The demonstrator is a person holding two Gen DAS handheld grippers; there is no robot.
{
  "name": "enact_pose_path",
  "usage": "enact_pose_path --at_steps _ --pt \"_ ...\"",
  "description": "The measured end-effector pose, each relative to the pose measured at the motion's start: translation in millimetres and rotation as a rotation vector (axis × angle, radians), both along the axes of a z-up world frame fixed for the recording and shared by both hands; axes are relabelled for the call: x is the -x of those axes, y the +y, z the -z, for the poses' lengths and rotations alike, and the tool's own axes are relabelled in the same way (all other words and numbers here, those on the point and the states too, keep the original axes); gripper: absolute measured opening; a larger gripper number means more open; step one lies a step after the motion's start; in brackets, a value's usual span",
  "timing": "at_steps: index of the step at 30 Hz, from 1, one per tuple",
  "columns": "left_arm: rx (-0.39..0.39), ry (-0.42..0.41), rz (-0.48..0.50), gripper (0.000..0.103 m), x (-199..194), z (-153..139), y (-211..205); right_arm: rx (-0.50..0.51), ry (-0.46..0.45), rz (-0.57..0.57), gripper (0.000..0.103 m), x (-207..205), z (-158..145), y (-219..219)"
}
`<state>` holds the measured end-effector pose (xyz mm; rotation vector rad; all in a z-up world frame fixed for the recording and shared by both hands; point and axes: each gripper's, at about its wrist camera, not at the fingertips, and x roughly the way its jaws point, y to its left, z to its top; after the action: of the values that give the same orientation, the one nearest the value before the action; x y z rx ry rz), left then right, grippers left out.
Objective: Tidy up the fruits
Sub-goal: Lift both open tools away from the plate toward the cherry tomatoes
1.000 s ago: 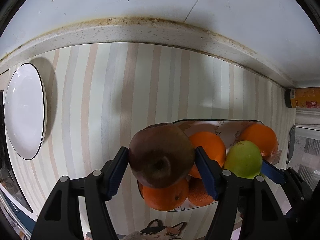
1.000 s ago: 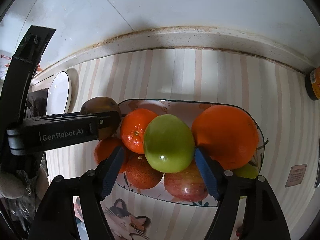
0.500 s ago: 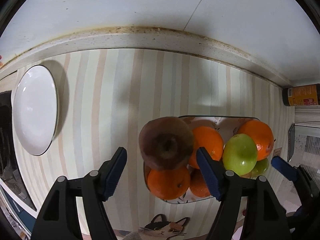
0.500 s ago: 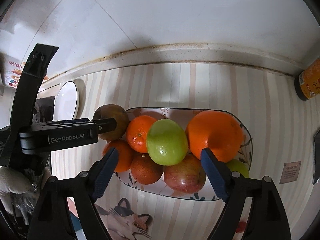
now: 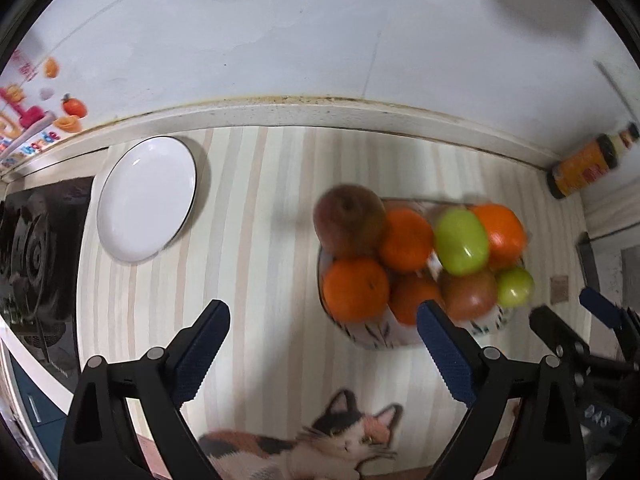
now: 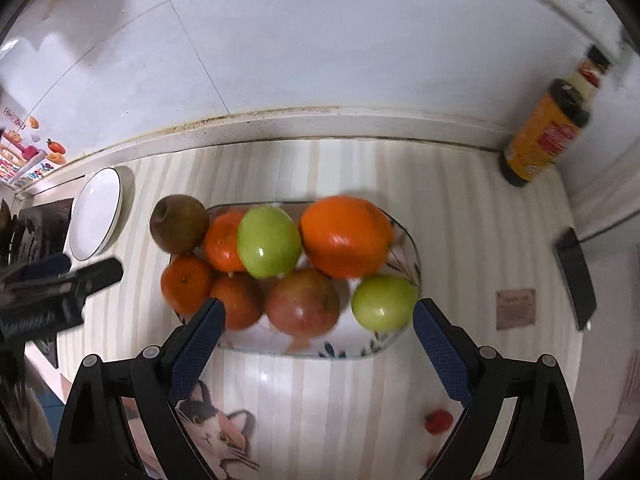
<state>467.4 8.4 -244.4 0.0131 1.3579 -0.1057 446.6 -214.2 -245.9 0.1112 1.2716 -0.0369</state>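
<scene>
1. Opening wide, both empty: left gripper [image 5: 322, 350], right gripper [image 6: 316, 344].
2. Piled fruit fills tray [image 6: 414, 258], counter [image 6: 460, 200] centre.
3. Brown apple [image 6: 179, 223] overhangs tray's left rim; likely to roll off.

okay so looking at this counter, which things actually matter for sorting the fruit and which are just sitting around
Part of the job: patterned fruit dish; brown fruit at its left end; oranges; green apples; red apple; empty white plate; left gripper and right gripper, jaws opening, nothing between them.

Just lying about: orange-labelled bottle; stove burner; small red object.
</scene>
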Motion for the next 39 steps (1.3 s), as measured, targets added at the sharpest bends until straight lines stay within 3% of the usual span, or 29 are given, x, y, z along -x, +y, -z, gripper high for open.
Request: enact_pose_path --at_steps 9,19,30,39 --pt "-0.007 -0.165 0.01 0.096 88 -51 -15 0.015 -0.096 0.028 0.097 80 -45 -2" --pt "-0.007 -0.275 0.017 0.096 158 -95 -15 0.015 -0.195 0.023 0.097 165 -92 8" --pt "0.026 -0.349 0.035 0.096 205 -138 -12 0.01 -0.302 0.042 0.097 225 -152 11" --pt "0.032 -0.403 0.053 0.096 227 -162 -11 0.01 -0.34 0.053 0.097 249 -177 13"
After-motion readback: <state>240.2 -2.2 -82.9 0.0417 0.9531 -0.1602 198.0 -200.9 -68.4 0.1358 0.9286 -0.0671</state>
